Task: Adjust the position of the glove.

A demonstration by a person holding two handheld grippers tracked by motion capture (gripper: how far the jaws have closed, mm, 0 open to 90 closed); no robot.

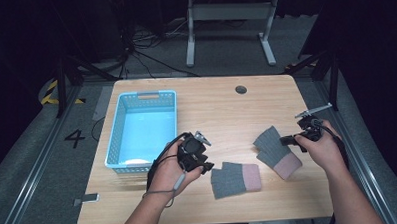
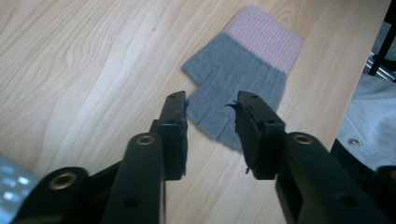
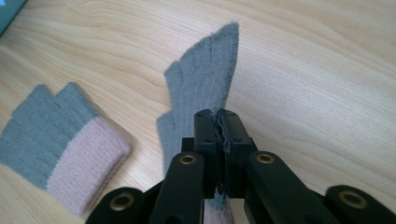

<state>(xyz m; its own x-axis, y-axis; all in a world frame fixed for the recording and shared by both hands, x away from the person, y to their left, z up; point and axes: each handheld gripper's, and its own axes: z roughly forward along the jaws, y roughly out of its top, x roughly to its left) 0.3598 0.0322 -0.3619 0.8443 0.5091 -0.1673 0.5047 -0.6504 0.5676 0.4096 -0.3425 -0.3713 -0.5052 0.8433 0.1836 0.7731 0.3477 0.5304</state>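
High view: a wooden bench [image 1: 211,106] carries a light-blue basket [image 1: 118,130] at its left and two grey knitted gloves with pink cuffs toward its near right. The left claw [image 1: 204,153], held in the person's left hand [image 1: 171,173], sits just left of the near glove [image 1: 236,178], which lies flat close to the front edge. The right claw [image 1: 286,139], held in the right hand [image 1: 324,148], meets the far glove [image 1: 277,152] at its right side; this glove lies slantwise with its pink cuff nearest the person. Left gripper view: the near glove [image 2: 243,74] lies flat on the bench [image 2: 84,60], pink cuff pointing away from the camera and grey finger ends toward it. The left claw [image 2: 210,105] stands open, its two pads apart with the glove's finger ends showing between them; whether the pads touch the knit cannot be told. Right gripper view: the right claw [image 3: 219,122] is closed on the far glove [image 3: 205,88], pinching a fold of its grey fabric so that the finger part stands up from the bench [image 3: 317,84] beyond the jaw tips. The near glove [image 3: 60,140] lies flat at lower left, well apart from the gripped one.
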